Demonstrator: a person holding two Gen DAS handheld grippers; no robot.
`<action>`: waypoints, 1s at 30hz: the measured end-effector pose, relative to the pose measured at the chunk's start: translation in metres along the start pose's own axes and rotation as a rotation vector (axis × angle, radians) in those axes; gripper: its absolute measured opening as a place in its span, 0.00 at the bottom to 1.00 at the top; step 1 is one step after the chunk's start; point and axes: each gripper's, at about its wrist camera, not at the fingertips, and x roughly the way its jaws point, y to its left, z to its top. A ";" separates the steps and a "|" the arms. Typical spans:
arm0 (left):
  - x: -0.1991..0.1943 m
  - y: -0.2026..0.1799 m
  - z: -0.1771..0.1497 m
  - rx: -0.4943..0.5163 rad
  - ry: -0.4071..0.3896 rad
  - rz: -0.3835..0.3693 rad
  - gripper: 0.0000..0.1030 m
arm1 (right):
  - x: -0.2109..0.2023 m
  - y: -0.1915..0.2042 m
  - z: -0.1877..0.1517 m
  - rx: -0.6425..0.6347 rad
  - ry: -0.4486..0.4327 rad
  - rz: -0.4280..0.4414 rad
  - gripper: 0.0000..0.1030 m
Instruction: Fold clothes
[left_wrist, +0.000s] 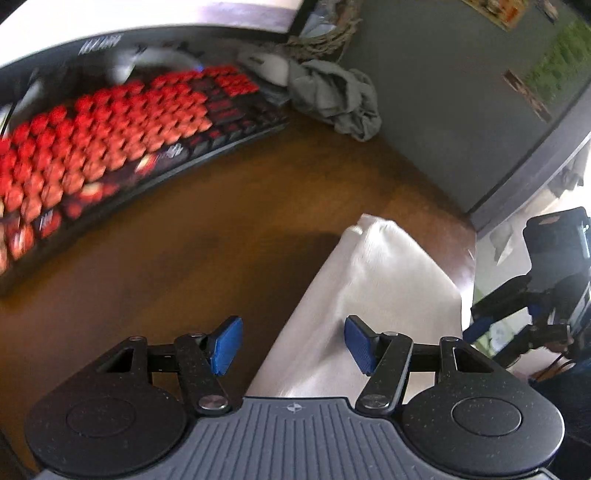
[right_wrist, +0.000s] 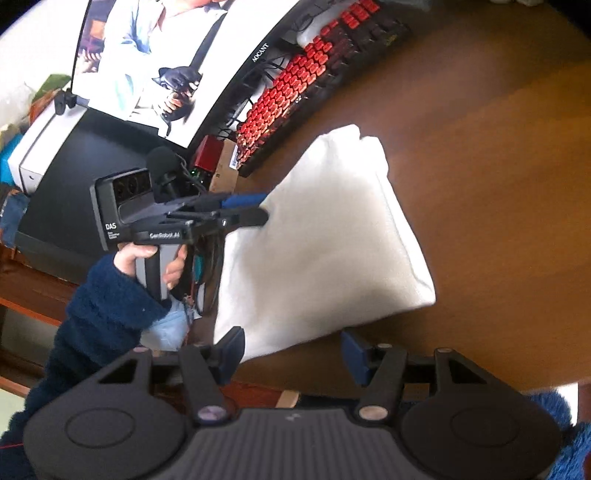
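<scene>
Cloth (right_wrist: 325, 236), white, lay folded flat on bench (right_wrist: 480, 166), near edge. Left fingers (left_wrist: 293, 345) spread wide over it, gripping nothing. Right fingers (right_wrist: 293, 356) also wide, empty, at cloth's corner.

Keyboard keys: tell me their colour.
Red keys, clearest in the left wrist view.

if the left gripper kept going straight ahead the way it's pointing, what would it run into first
Most likely the folded white cloth: the open left gripper points along its left edge, with the right finger over the fabric and the left finger over the bare wooden table. Height above the cloth is unclear.
</scene>
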 end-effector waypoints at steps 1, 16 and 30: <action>-0.001 0.004 -0.004 -0.023 0.000 -0.012 0.59 | 0.002 -0.001 0.002 0.014 0.002 -0.003 0.56; -0.013 -0.021 -0.065 -0.245 -0.017 -0.098 0.48 | 0.022 -0.009 0.101 -0.138 -0.167 -0.243 0.34; 0.005 -0.048 -0.088 -0.445 -0.063 -0.183 0.40 | -0.010 0.016 0.116 -0.326 -0.257 -0.296 0.35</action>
